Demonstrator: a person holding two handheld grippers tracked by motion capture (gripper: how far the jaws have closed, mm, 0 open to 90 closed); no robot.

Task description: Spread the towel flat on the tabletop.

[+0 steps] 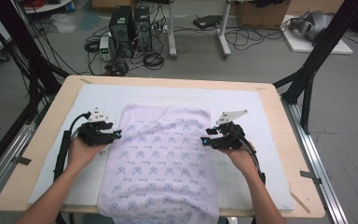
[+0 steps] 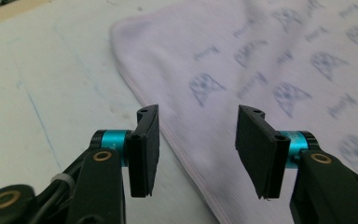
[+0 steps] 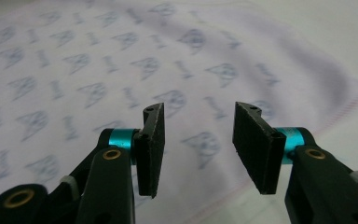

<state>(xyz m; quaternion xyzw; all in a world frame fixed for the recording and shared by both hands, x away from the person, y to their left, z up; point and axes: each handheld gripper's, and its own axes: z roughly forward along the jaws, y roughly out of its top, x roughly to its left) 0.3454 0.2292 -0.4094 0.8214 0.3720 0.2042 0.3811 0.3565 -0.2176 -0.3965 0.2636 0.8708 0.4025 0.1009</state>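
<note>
On the table, left gripper and right gripper, jaws apart and empty, flank the cloth, probably to seize its side edges.

Both forearms enter from the bottom edge of the high view and angle inward. The left hand holds the left tool, its jaws parted with nothing between them. The right hand holds the right tool, its jaws likewise parted and empty. The two tools point toward each other.

Even, bright overhead light, soft faint shadows; slight blur on printed cloth in both gripper views.
</note>
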